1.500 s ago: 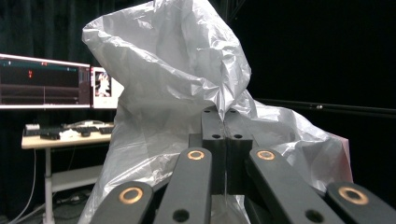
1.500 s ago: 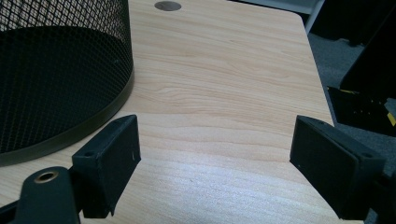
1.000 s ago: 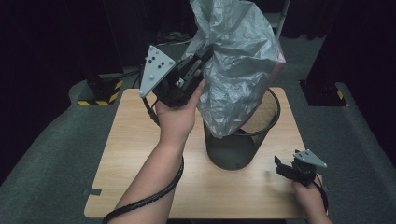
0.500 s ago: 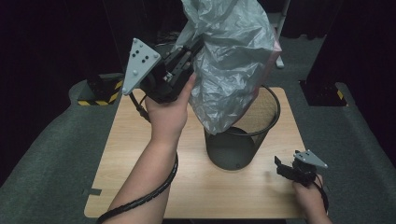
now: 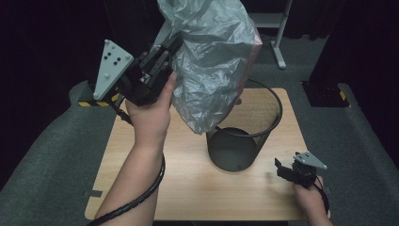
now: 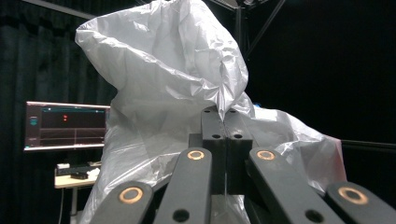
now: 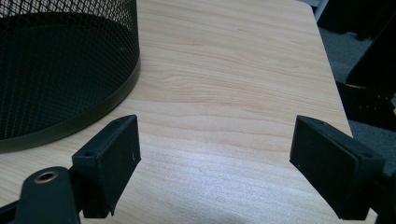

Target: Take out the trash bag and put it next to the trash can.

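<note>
The left claw (image 5: 175, 43) is up in the air, pinching a big crinkly grey plastic bag (image 5: 211, 61).

The light wooden table (image 5: 188, 188) lies far below the left claw and right under the right claw (image 5: 281, 170). The bag's thin edge is squeezed between the left claw's black jaws, which are pressed tight together, as the left gripper view shows (image 6: 226, 135). From there the bag (image 6: 177, 93) puffs up above the claw and hangs down past it, with its lowest tip over the rim of the round black wire-mesh bin (image 5: 244, 136). The bin stands on the table, below the left claw and just beside the right claw. The right claw sits low over the table with its jaws spread wide and nothing between them (image 7: 215, 168); the bin's (image 7: 60, 70) mesh wall is close to one jaw.
</note>
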### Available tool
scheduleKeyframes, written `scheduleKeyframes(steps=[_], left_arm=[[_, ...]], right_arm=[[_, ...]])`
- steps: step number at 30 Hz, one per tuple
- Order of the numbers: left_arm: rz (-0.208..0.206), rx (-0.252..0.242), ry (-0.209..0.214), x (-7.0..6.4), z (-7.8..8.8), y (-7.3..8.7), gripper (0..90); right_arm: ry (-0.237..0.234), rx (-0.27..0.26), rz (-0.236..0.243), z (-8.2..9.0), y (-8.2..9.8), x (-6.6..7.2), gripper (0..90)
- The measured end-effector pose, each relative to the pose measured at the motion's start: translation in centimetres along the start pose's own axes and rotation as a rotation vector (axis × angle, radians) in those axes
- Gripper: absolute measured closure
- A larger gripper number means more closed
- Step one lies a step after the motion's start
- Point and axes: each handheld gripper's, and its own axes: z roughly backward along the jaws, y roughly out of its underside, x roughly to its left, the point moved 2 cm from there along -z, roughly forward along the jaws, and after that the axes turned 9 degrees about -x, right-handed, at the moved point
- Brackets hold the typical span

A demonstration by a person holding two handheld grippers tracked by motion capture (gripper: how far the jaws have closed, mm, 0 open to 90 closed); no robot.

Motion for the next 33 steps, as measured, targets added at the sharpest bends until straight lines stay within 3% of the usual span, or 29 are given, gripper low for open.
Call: scheduleKeyframes(steps=[7, 16, 33], left_arm=[[0.009, -0.005, -0.034, 1.4, 1.5, -0.5, 89.7], [-0.015, -0.001, -0.068, 2.9, 3.4, -1.4, 89.7], [-0.037, 0.056, -0.165, 6.7, 7.4, -0.8, 89.6]], right_arm=[[-0.002, 0.008, 0.004, -0.2, 0.1, 0.1, 15.8], [0.003, 0.016, 0.005, -0.6, 0.1, 0.1, 15.8], [-0.011, 0.037, 0.016, -1.2, 0.3, 0.6, 15.7]])
